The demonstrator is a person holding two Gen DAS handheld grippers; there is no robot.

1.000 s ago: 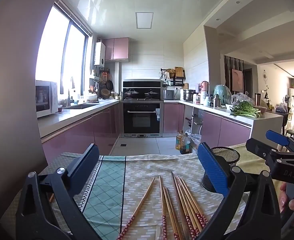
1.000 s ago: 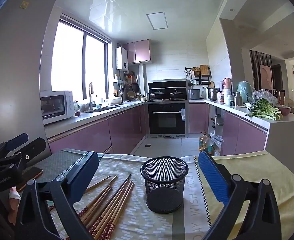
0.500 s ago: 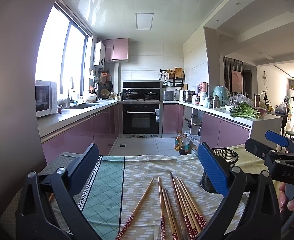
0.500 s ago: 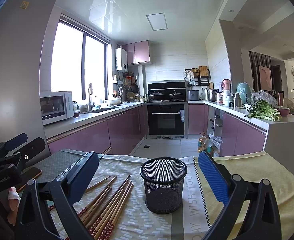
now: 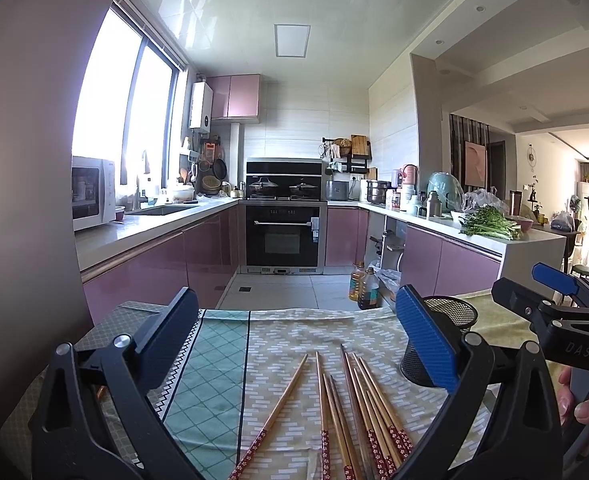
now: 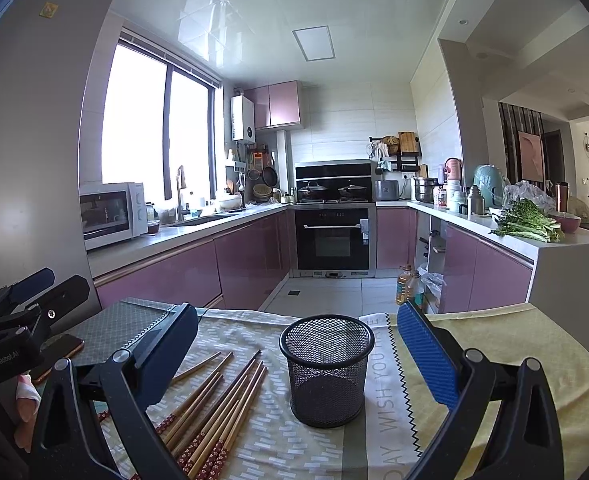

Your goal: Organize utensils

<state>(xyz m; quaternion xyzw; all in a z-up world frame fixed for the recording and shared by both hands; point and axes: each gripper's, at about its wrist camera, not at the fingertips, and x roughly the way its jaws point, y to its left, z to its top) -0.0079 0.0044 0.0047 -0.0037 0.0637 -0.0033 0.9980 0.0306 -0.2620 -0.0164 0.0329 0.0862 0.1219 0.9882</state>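
Observation:
Several wooden chopsticks (image 5: 346,404) with red patterned ends lie loose on the patterned tablecloth; they also show in the right wrist view (image 6: 218,408). A black mesh cup (image 6: 326,368) stands upright to their right, partly hidden behind my left gripper's right finger in the left wrist view (image 5: 450,316). My left gripper (image 5: 298,340) is open and empty, above the chopsticks. My right gripper (image 6: 294,348) is open and empty, with the cup between its fingers' lines of sight. Each gripper shows at the edge of the other's view.
The table's far edge (image 5: 294,312) drops to the kitchen floor. A phone (image 6: 60,354) lies at the table's left. Oil bottles (image 5: 364,286) stand on the floor beyond. Purple cabinets and counters line both sides.
Both views have shifted very slightly; the chopsticks and cup have not moved and both grippers stay open.

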